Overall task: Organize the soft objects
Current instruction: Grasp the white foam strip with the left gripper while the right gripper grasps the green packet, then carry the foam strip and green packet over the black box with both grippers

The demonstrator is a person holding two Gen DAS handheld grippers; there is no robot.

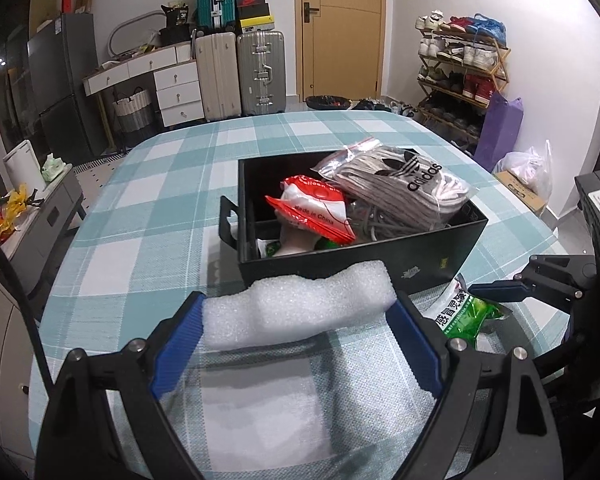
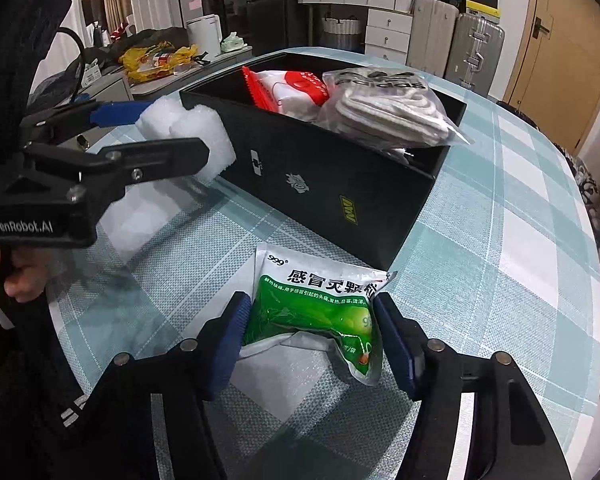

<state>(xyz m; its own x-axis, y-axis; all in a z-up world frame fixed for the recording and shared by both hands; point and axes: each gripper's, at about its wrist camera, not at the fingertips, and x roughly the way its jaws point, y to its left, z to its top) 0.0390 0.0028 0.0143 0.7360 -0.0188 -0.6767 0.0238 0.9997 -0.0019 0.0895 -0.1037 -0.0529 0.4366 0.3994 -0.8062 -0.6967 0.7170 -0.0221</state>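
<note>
A wide piece of white foam (image 1: 300, 304) hangs just above the checked tablecloth, and my left gripper (image 1: 298, 310) is shut on it with a blue pad at each end. The right wrist view shows the same foam (image 2: 208, 136) close to the left end of the black box (image 2: 320, 184). My right gripper (image 2: 310, 304) has both pads pressed into a green and white pouch (image 2: 320, 292) that buckles between them on the cloth in front of the box. The black box (image 1: 340, 268) holds a red and white packet (image 1: 312, 208) and a bagged bundle of grey socks (image 1: 400, 184).
The table under its teal checked cloth (image 1: 160, 184) ends in a rounded edge on the far side. A person's hand (image 2: 4, 276) grips the left tool's handle. Suitcases (image 1: 240, 76), drawers and a shoe rack (image 1: 460, 68) stand beyond the table.
</note>
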